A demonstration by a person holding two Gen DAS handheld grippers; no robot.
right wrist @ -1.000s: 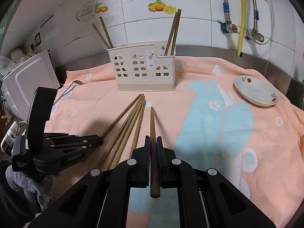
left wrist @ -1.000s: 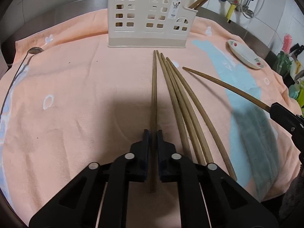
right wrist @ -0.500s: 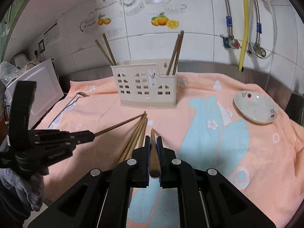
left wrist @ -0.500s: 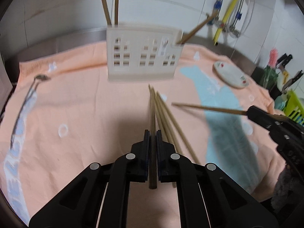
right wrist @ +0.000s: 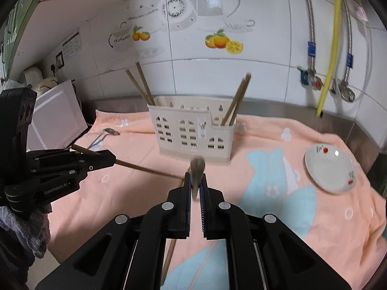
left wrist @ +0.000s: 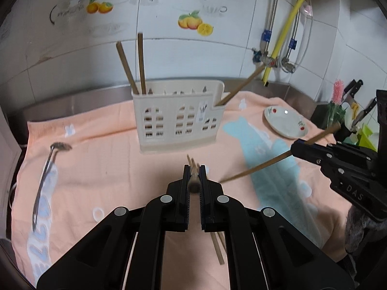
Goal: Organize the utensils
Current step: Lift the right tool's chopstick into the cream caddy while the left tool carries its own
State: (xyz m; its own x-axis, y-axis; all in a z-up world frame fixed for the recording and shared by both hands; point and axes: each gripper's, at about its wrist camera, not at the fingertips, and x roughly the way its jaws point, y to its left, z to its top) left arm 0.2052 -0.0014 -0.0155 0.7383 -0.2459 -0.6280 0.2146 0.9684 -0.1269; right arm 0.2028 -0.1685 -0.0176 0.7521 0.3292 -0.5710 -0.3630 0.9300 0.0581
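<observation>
A: Left wrist view: the left gripper [left wrist: 194, 181] has its fingers [left wrist: 185, 186] closed on one chopstick [left wrist: 193, 184], seen end-on and blurred, its butt between the pads and pointing toward the cream utensil holder [left wrist: 179, 120].

B: And the right wrist view matches: the right gripper [right wrist: 196, 186] is clamped on a second chopstick [right wrist: 197, 169], also end-on, aimed at the same holder [right wrist: 193, 130]. From the left camera that stick [left wrist: 256, 169] runs through the right fingers, tilted up off the cloth.

A: Loose chopsticks [left wrist: 216, 249] lie on the peach towel [left wrist: 108, 169] under the left gripper. Two stand in the holder's left end [left wrist: 135, 67], two in the low right compartment [right wrist: 238, 101].

B: Readable writing: "GenRobot.AI" on the left gripper's side [right wrist: 56, 188], "DAS" on the right one [left wrist: 354, 192]. The holder's small label is too small to read.

A: A spoon [left wrist: 46, 174] lies at the towel's left; a small plate [right wrist: 330, 169] sits at the right.
</observation>
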